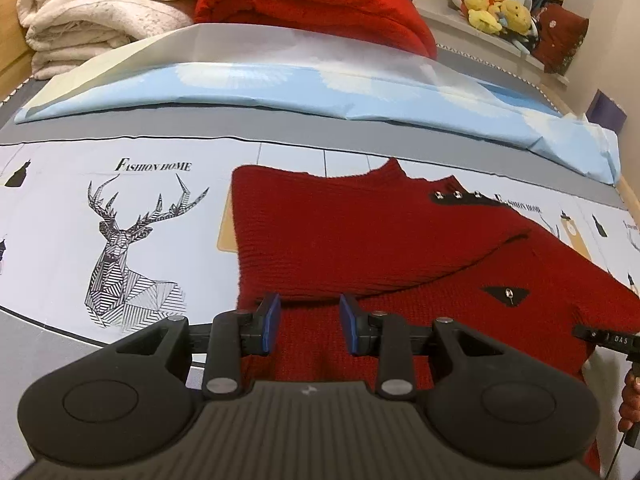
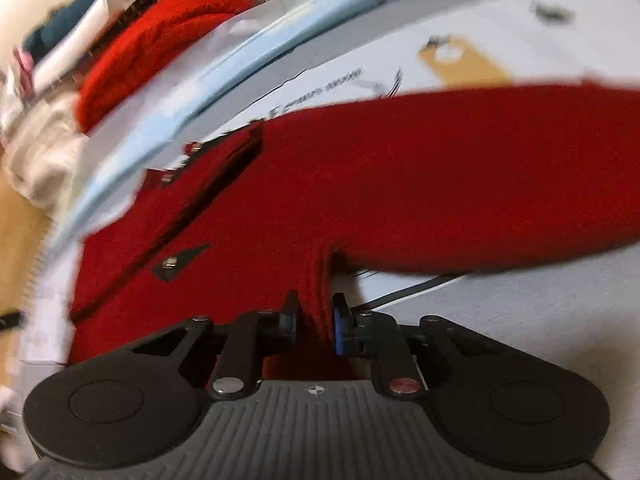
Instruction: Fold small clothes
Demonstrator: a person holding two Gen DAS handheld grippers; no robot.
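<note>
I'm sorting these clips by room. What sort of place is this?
Probably a bedroom: a red sweater lies on a printed bedsheet, with folded blankets stacked behind and plush toys on a ledge.

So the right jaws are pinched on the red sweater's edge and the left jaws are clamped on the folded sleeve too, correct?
Not quite. The left gripper is open: in the left wrist view its jaws stand apart above the red sweater, holding nothing. The rest stands: the right wrist view shows the right gripper pinched on a ridge of the sweater's edge.
</note>
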